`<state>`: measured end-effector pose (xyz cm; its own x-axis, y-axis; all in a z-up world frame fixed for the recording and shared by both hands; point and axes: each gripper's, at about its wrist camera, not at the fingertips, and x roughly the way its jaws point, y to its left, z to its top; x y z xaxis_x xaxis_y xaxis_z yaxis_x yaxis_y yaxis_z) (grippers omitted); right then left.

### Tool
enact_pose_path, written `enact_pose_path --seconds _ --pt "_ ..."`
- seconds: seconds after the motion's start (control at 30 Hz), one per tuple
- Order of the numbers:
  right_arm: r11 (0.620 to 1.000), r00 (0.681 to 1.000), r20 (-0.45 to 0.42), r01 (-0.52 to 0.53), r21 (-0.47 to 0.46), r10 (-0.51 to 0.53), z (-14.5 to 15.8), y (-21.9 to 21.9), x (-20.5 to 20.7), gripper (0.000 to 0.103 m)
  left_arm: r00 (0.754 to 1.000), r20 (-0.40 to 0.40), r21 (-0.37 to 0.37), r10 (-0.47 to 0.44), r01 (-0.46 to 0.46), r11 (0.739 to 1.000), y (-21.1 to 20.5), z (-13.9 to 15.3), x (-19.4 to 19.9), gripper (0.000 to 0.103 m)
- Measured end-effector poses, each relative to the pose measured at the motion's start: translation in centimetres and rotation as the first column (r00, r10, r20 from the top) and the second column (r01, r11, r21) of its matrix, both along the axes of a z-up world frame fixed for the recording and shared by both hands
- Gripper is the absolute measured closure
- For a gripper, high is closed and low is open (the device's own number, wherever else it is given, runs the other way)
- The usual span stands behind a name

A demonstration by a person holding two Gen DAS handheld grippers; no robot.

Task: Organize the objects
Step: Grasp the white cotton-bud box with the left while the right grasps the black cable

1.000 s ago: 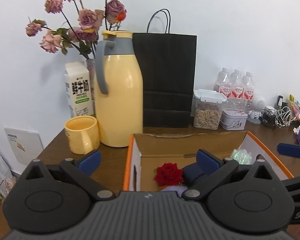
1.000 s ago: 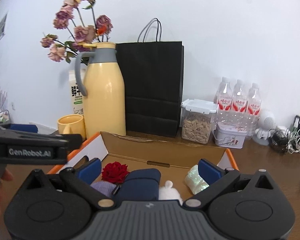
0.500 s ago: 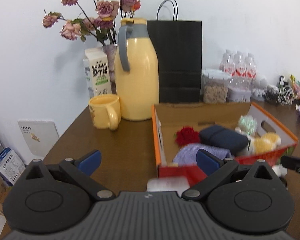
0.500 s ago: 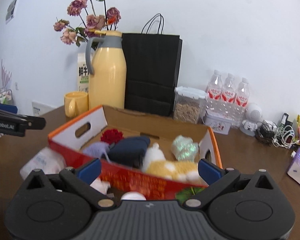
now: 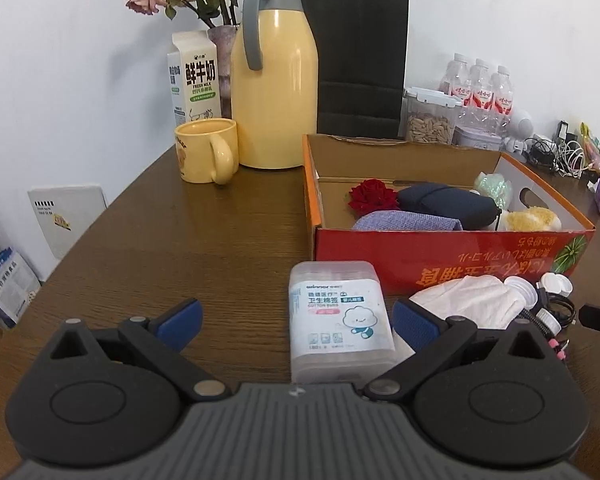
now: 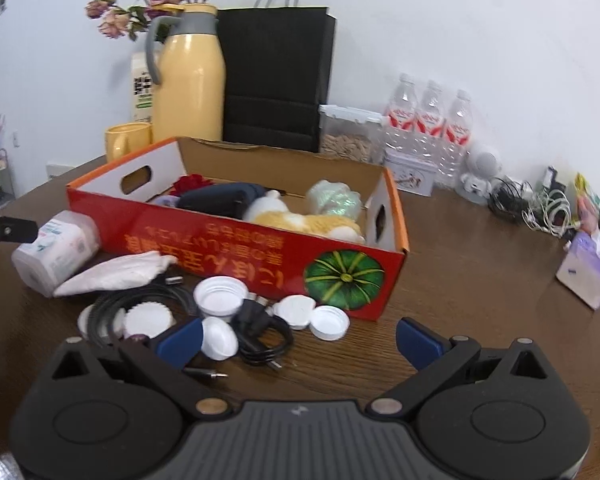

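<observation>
A red cardboard box [image 5: 452,270] [image 6: 236,240] on the brown table holds a red rose [image 5: 372,197], a navy pouch [image 5: 448,204], a purple cloth [image 5: 408,223], a yellow plush [image 6: 304,222] and a green bundle [image 6: 332,200]. In front of it lie a cotton-swab box [image 5: 338,316] [image 6: 56,252], a white cloth [image 5: 472,298] [image 6: 116,272], several white caps [image 6: 220,296] and a black cable [image 6: 260,332]. My left gripper [image 5: 296,320] is open, its fingers either side of the cotton-swab box, apart from it. My right gripper [image 6: 298,340] is open and empty above the caps and cable.
A yellow thermos [image 5: 276,76], yellow mug [image 5: 206,150], milk carton [image 5: 194,76], vase of dried flowers [image 5: 220,36], black paper bag [image 5: 356,56], seed jar [image 5: 430,120] and water bottles [image 5: 478,92] stand along the back wall. Cables [image 6: 540,208] and a tissue pack [image 6: 588,268] lie at right.
Both grippers have pulled back from over the box toward the table's front. The cotton-swab box, white cloth, caps and cable have come into view.
</observation>
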<state>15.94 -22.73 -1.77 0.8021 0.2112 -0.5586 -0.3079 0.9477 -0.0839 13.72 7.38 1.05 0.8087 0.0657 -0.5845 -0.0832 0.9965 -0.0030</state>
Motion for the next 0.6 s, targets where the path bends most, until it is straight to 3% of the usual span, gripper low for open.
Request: enact_pose_path --seconds 0.37,0.5,0.6 --pt "0.998 0.996 -0.085 -0.033 0.046 0.037 -2.0 -0.2 2.6 0.025 0.998 -0.042 -0.029 0.051 -0.052 0.998 -0.2 -1.6 2.8 0.000" --pt "0.996 0.993 -0.104 -0.043 0.076 0.051 -2.2 -0.1 3.3 0.041 0.998 -0.036 -0.029 0.047 -0.048 0.998 -0.5 -2.0 3.0 0.000" --pt "0.995 0.991 -0.122 -0.051 0.090 0.062 -2.7 0.1 3.7 0.044 0.999 -0.042 -0.037 0.032 -0.034 0.999 -0.6 -2.4 3.1 0.004"
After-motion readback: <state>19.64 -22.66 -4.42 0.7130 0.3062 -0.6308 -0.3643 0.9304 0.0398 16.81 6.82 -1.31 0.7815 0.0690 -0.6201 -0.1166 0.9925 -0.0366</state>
